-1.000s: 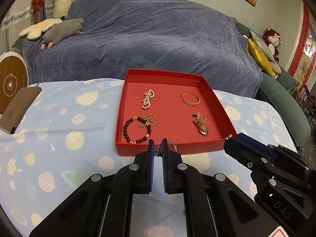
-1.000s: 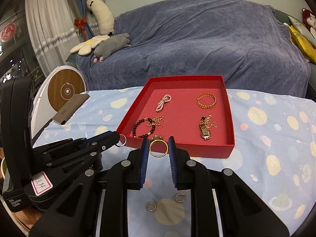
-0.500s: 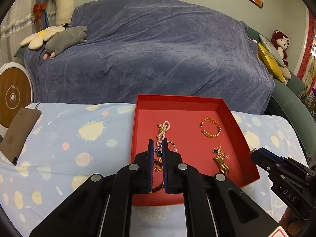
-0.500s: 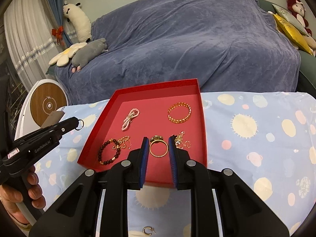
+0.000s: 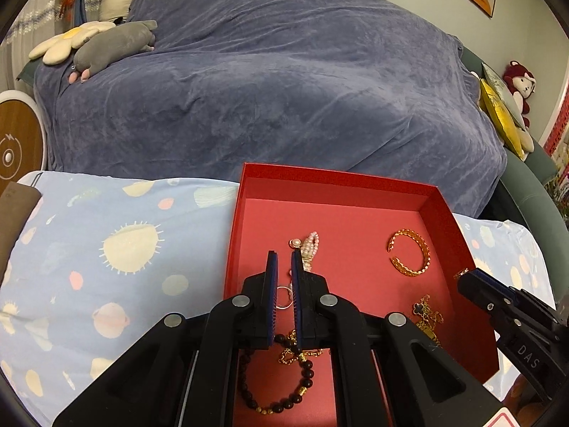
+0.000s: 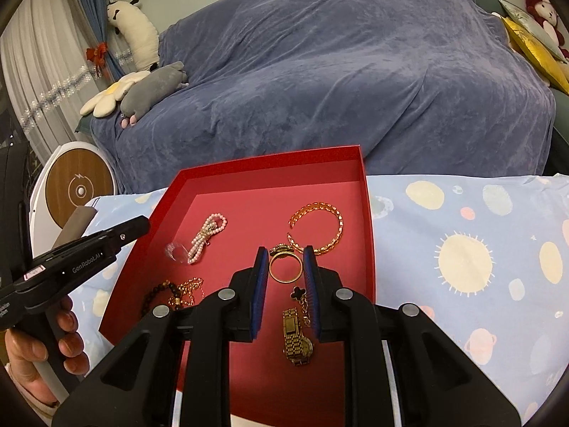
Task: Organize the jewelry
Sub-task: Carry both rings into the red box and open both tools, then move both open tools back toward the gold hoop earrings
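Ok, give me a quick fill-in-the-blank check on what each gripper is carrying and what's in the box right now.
1. The right gripper is shut on a ____ ring.
2. The left gripper pinches a thin ____ ring.
3. Both grippers are above the ____ box.
4. The pearl piece lies to the ____ of the gold bangle in the right wrist view.

Missing words: gold; silver; red; left

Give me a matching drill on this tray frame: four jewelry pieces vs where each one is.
Things:
1. gold ring
2. silver ring
3. gold cuff bracelet
4. gold watch

Places:
A. tray floor, under the right gripper
B. held by the left gripper
C. held by the right gripper
D. tray floor, far right part

Pairs: 1-C, 2-B, 3-D, 4-A
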